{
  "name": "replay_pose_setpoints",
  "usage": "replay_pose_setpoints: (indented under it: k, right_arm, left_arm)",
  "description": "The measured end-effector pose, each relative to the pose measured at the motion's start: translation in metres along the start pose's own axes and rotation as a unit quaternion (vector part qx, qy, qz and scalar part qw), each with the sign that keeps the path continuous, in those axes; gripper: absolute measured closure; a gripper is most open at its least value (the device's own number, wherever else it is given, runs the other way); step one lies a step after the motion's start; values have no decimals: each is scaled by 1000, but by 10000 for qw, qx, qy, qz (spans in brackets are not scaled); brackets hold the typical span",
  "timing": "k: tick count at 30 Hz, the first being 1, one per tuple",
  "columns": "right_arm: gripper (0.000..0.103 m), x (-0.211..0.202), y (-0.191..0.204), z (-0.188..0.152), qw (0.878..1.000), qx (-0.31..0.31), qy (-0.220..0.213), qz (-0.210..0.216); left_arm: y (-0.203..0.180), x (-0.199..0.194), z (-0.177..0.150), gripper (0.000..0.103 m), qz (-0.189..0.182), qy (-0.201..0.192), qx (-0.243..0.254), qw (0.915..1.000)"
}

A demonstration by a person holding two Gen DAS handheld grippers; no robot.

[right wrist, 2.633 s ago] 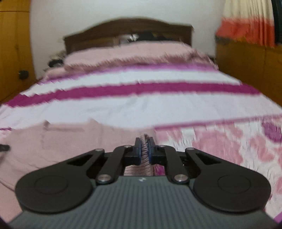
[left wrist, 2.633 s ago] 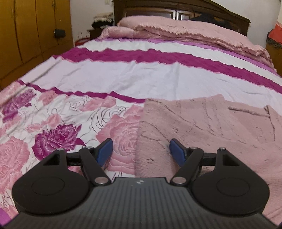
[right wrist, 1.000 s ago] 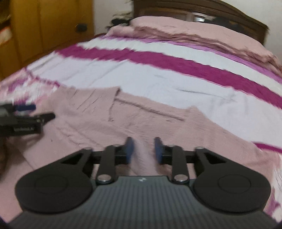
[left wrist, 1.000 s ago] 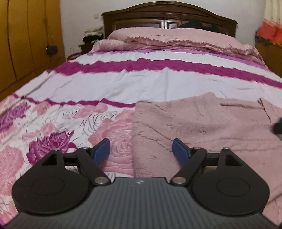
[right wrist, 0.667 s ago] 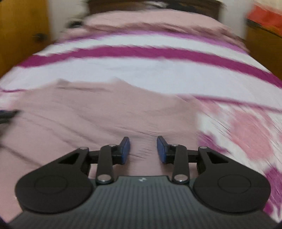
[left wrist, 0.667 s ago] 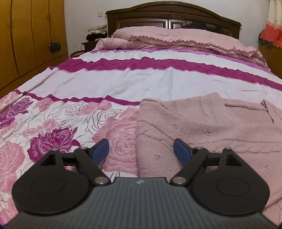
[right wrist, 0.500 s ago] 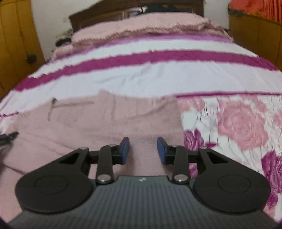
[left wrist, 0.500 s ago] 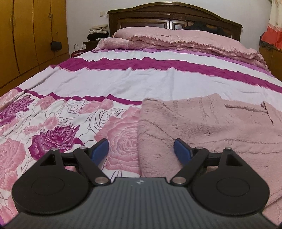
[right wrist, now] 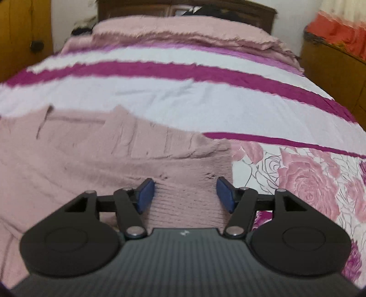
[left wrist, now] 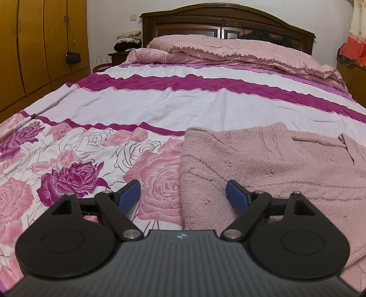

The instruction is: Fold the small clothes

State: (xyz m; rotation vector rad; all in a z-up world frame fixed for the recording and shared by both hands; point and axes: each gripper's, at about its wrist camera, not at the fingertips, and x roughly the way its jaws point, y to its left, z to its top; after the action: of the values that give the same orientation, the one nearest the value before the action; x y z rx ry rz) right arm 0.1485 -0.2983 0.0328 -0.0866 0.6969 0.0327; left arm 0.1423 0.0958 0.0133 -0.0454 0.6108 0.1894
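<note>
A fuzzy dusty-pink garment [left wrist: 270, 164] lies spread flat on the bed, with a fold line across it. My left gripper [left wrist: 183, 197] is open and empty, low over the garment's left edge, which runs between its blue pads. In the right wrist view the garment [right wrist: 103, 155] fills the left and centre. My right gripper [right wrist: 185, 193] is open and empty, its pads straddling the ribbed right end of the garment [right wrist: 189, 194].
The bedspread [left wrist: 173, 102] has white and magenta stripes and pink roses. Folded pink quilts [left wrist: 228, 51] lie against the dark wooden headboard [left wrist: 224, 20]. Wooden wardrobes [left wrist: 41, 45] stand on the left and a wooden cabinet [right wrist: 331, 66] on the right.
My right gripper let go of the garment's end, swung left and back to the right edge, and its jaws have opened wider. The left gripper has stayed open with only small shifts.
</note>
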Motion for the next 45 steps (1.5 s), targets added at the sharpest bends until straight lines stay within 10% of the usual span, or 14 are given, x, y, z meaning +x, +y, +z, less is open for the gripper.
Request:
replay_pose_setpoints:
  k: [13, 20, 45]
  right_arm:
    - [40, -137, 12, 5, 9914, -148, -343, 1257]
    - [40, -200, 41, -33, 9815, -616, -34, 1814]
    - [40, -258, 100, -166, 9490, -2614, 784, 1578]
  left_arm:
    - [-6, -127, 17, 16, -407, -319, 1189, 9916]
    - [-2, -201, -14, 16, -703, 128, 1631, 9840]
    - [8, -305, -151, 16, -1193, 995, 3264, 9324]
